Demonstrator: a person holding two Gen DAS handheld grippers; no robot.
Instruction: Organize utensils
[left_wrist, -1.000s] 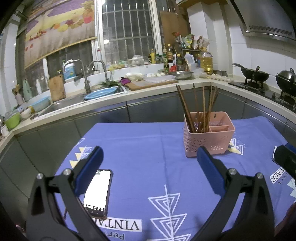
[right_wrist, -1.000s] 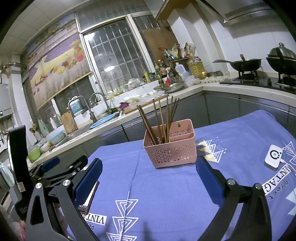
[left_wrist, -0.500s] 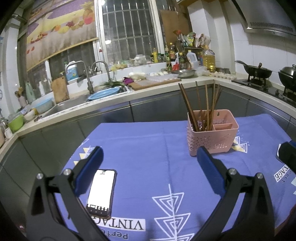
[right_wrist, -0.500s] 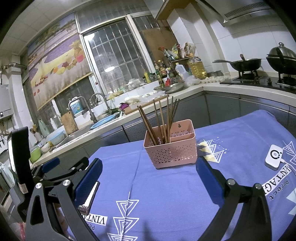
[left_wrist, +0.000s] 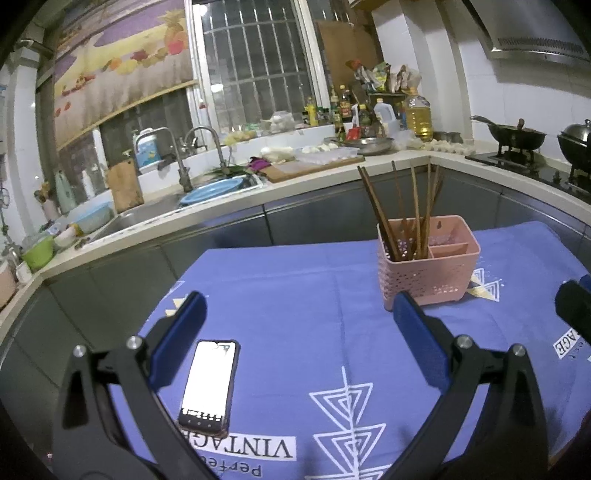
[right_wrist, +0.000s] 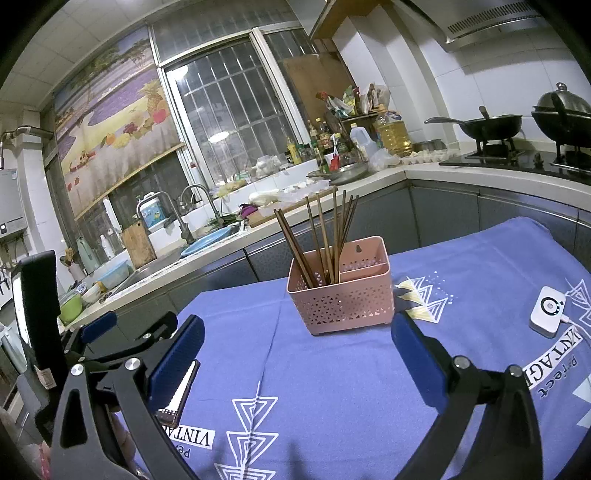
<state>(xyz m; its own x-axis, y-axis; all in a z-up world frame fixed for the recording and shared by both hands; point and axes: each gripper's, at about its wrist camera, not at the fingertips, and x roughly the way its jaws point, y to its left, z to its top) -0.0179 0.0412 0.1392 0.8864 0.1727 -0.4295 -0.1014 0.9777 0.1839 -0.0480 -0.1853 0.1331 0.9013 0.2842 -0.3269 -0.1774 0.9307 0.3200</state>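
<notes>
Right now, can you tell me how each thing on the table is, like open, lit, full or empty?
Left tool: open, holding nothing.
Right tool: open, holding nothing.
Chopsticks: standing tilted in the left compartment.
Pink basket: upright; right compartments look empty.
Phone: lying flat, screen lit.
White device: flat on the cloth, cable plugged in.
Blue tablecloth: spread over the table.

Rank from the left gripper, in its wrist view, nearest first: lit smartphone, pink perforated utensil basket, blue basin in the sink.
1. Lit smartphone, flat on the cloth by the left finger.
2. Pink perforated utensil basket, right of centre.
3. Blue basin, in the counter sink behind.
</notes>
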